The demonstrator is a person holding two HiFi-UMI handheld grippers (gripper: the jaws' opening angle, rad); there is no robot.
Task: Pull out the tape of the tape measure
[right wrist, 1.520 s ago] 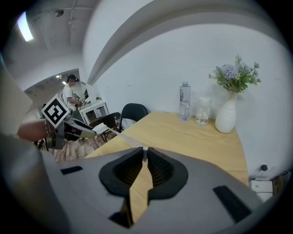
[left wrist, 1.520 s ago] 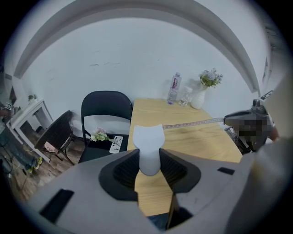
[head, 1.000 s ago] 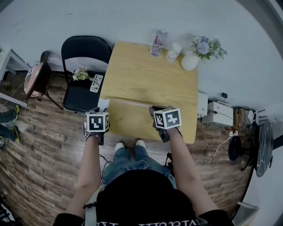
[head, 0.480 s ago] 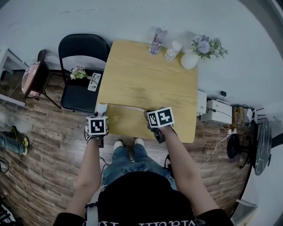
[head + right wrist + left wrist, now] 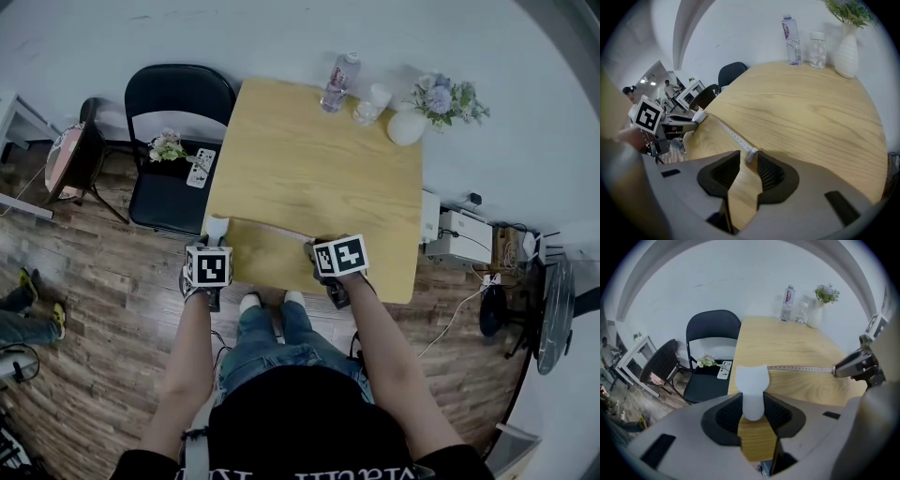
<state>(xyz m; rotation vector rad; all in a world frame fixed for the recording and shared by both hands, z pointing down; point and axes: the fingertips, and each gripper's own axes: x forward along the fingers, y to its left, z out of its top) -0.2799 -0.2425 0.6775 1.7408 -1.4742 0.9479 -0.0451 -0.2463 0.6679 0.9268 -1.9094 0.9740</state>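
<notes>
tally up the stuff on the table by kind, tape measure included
water bottle: 1
clear jar: 1
white vase of flowers: 1
tape measure: 1
total: 4

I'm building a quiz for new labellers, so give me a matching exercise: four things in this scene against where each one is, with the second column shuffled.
Things:
1. tape measure case
2. tape
3. remote control
4. white vase

Places:
A. on the seat of the black chair
B. stretched flat across the table
C. at the table's far corner
D. clamped in the left gripper

Pairs: 1-D; 2-B; 3-A; 4-C
</notes>
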